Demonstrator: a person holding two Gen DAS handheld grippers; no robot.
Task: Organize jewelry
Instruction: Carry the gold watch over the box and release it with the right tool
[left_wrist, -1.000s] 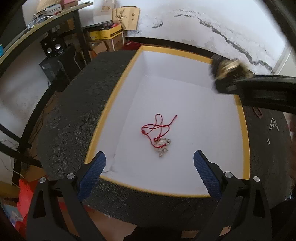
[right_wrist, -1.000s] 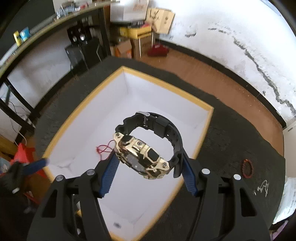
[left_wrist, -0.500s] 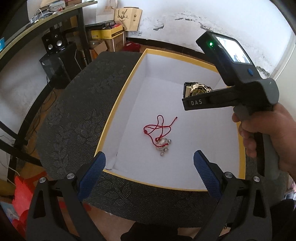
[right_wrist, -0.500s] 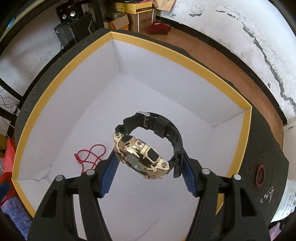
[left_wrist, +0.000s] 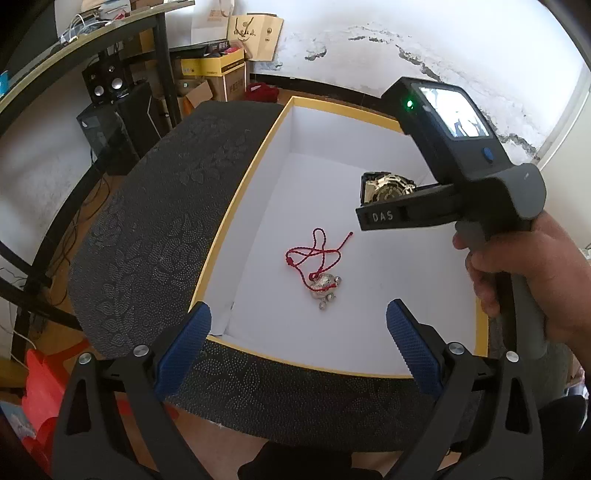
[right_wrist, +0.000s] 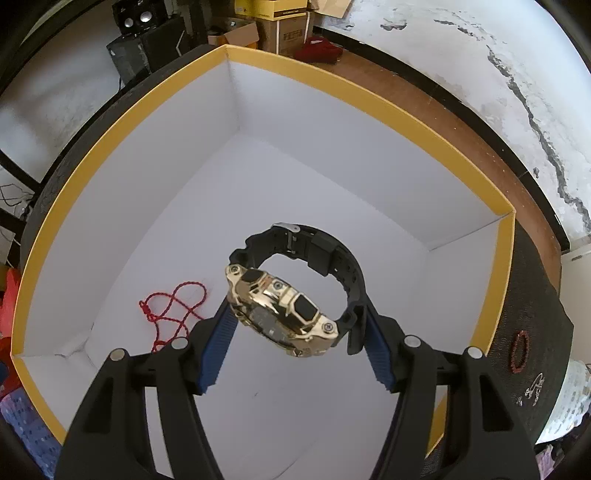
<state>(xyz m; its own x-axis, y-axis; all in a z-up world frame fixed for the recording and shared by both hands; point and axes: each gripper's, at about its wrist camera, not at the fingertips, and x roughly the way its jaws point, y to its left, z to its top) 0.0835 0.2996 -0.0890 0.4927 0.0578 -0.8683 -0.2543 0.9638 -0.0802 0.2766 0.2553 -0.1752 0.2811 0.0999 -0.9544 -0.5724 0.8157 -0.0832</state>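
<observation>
Carrying a gold-cased watch over the open box, the right tongs pinch it across the case and strap, blue pads on either flank, black strap loop pointing away from the camera. Watch sits centre frame in the right wrist view, hanging above the white floor of the box, not touching it. Grip across the widest part looks chosen so the loop stays free and the face will not twist when set down.

In the left wrist view the right tongs' body enters from the right edge, held in a hand; only a sliver of the watch shows behind it, upper right of centre.

Left tongs spread wide, nothing between the pads, parked low at the bottom of the frame over the near rim of the box. Probably kept back to leave the box clear.

Red cord necklace with silver pendant lies loose on the box floor, mid-frame, well apart from the watch. Judged drop spot: the bare floor toward the far right corner, clear of the cord.

Still outside on the dark patterned desk, right edge of the right wrist view: a red bead bracelet and a small pale piece, too small to identify.
</observation>
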